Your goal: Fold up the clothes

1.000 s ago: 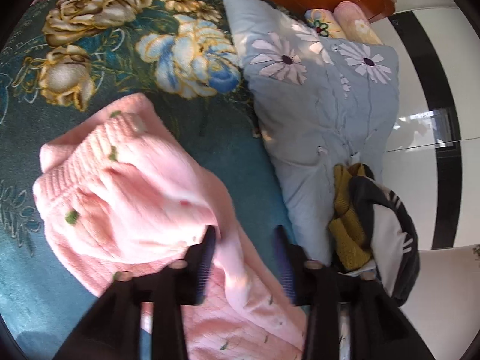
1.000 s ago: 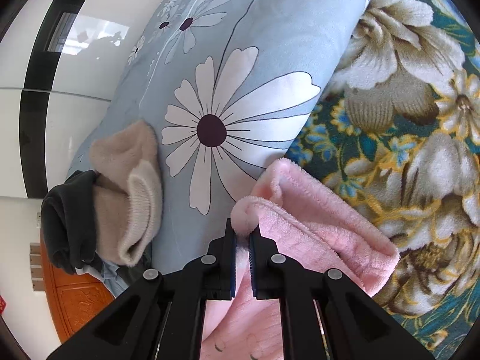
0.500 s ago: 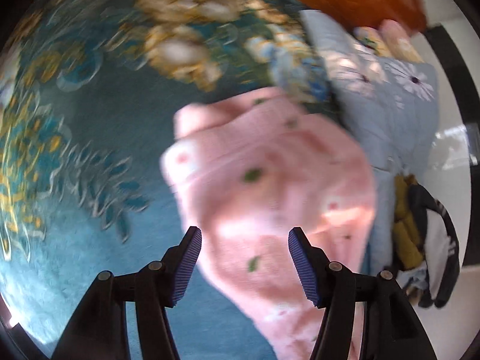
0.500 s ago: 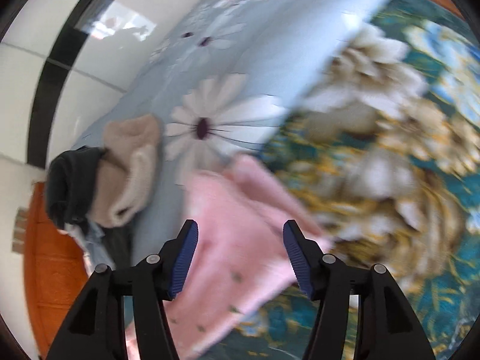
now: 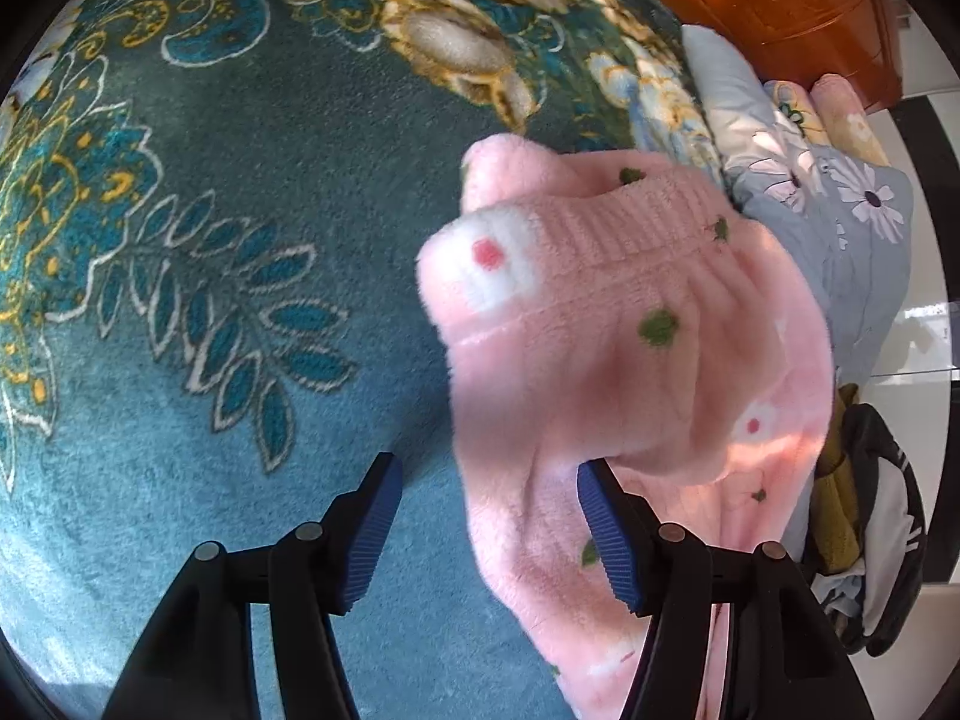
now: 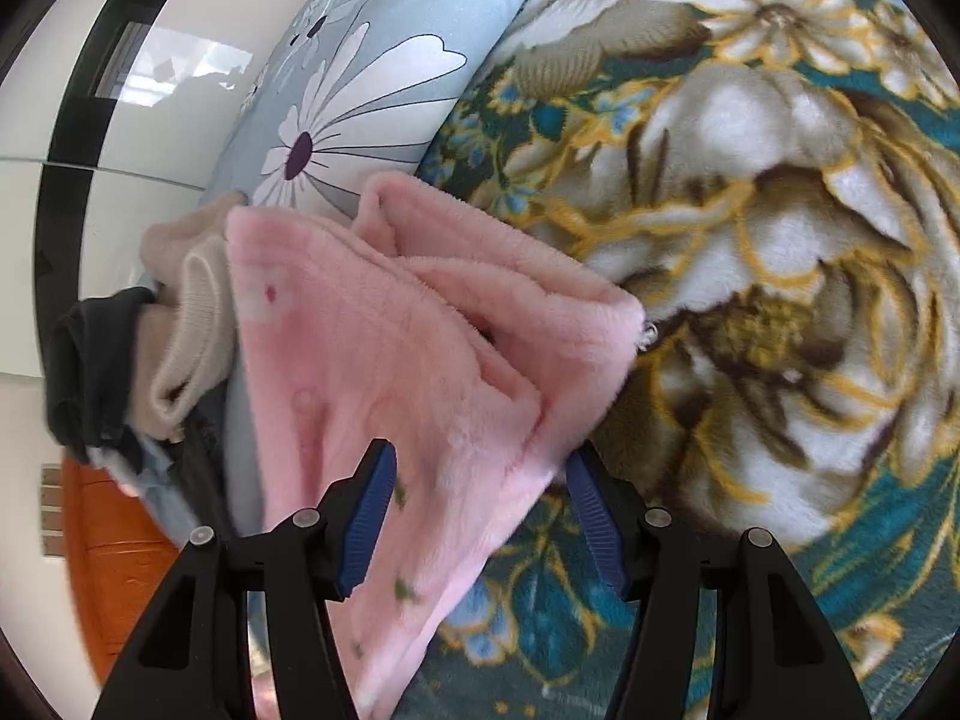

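The pink fleece garment (image 5: 630,324) lies folded on the teal floral blanket (image 5: 180,240), beside the blue daisy-print quilt (image 6: 360,60). A second ago the right gripper (image 6: 480,516) pinched its edge; now both it and the left gripper (image 5: 486,528) stand released, jaws apart. No readable writing shows.

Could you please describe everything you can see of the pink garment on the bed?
The pink garment is plush fleece, dotted with small green marks and white flowers with red centres, with a ribbed band. It lies folded and bunched on the teal floral blanket, its edge against the blue daisy-print duvet. Both grippers hover open over it without gripping.
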### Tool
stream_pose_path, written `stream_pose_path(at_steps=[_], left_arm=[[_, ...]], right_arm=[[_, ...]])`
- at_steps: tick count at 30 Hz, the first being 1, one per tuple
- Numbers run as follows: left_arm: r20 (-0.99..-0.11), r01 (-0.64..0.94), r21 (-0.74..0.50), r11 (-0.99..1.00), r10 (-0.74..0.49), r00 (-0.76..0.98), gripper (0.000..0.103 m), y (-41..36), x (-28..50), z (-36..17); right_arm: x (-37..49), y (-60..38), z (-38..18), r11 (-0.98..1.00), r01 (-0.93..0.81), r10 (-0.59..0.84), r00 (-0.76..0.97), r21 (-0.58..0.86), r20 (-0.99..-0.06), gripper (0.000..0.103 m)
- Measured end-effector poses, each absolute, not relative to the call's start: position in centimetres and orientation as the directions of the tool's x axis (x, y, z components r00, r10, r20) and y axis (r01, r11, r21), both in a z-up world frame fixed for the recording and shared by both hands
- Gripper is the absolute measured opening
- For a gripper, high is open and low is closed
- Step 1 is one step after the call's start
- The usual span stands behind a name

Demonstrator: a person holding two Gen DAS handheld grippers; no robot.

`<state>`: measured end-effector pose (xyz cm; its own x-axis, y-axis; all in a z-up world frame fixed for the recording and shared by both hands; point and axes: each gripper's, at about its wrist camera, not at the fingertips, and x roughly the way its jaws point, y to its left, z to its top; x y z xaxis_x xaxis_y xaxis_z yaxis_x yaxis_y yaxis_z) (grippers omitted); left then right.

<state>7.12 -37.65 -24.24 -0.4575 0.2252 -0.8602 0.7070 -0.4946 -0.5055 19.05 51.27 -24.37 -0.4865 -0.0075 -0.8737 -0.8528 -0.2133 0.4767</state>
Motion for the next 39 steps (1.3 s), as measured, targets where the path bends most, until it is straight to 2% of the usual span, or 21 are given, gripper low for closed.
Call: stream_pose_path(at_steps=[4,6,8,9,10,11,14,17,21,28,30,33,37,39], left_arm=[[-0.846,0.693,-0.528,-0.491,0.24,-0.476,0.064,-37.7,6.6,-24.4],[-0.841,0.69,-0.536,-0.487,0.242,-0.483,0.063,-37.5,6.4,-24.5],[-0.834,0.687,-0.547,-0.479,0.241,-0.496,0.06,-37.4,6.4,-24.5],[-0.833,0.687,-0.549,-0.475,0.243,-0.497,0.055,-37.3,6.3,-24.5],[-0.834,0.691,-0.549,-0.47,0.247,-0.494,0.038,-37.2,6.3,-24.6],[-0.834,0.696,-0.55,-0.462,0.25,-0.492,0.027,-37.1,6.3,-24.6],[-0.819,0.713,-0.573,-0.405,0.247,-0.518,0.014,-37.3,6.8,-24.0],[-0.8,0.707,-0.597,-0.378,0.226,-0.555,0.011,-37.4,6.9,-22.2],[-0.793,0.623,-0.58,-0.524,0.19,-0.578,0.01,-36.5,5.7,-17.9],[-0.684,0.389,-0.616,-0.685,0.22,-0.696,0.01,-37.0,6.5,-8.9],[-0.669,0.362,-0.611,-0.704,0.215,-0.712,0.01,-38.3,8.2,-8.1],[-0.717,0.414,-0.557,-0.72,0.165,-0.677,0.01,-40.7,12.1,-10.1],[-0.807,0.593,-0.546,-0.592,0.18,-0.563,0.01,-44.3,16.4,-18.1],[-0.795,0.622,-0.582,-0.524,0.204,-0.571,0.01,-44.9,18.3,-20.3]], right_arm=[[18.6,51.0,-24.7,-0.251,-0.839,0.002,-0.499,0.482,-0.867,0.059],[18.3,51.0,-24.7,-0.276,-0.831,-0.016,-0.499,0.484,-0.866,0.044],[18.0,51.0,-24.6,-0.271,-0.827,-0.024,-0.506,0.493,-0.862,0.034],[17.9,51.0,-24.5,-0.27,-0.823,-0.028,-0.512,0.499,-0.859,0.027],[17.7,50.9,-24.3,-0.278,-0.822,-0.03,-0.511,0.498,-0.859,0.024],[17.5,50.8,-24.1,-0.282,-0.821,-0.03,-0.509,0.496,-0.86,0.021],[16.8,50.6,-23.4,-0.286,-0.813,-0.042,-0.518,0.507,-0.855,0.016],[16.2,50.5,-22.3,-0.29,-0.789,-0.052,-0.553,0.542,-0.832,0.014],[15.6,50.2,-19.8,-0.326,-0.736,-0.07,-0.607,0.593,-0.792,0.012],[16.3,49.0,-12.6,-0.44,-0.587,-0.141,-0.702,0.679,-0.698,0.011],[17.5,48.4,-11.2,-0.49,-0.565,-0.154,-0.693,0.664,-0.704,0.011],[21.2,47.9,-12.7,-0.525,-0.608,-0.171,-0.609,0.595,-0.774,0.011],[25.5,48.0,-18.3,-0.455,-0.735,-0.172,-0.48,0.502,-0.86,0.011],[27.1,47.8,-20.7,-0.414,-0.781,-0.179,-0.433,0.467,-0.884,0.011]])
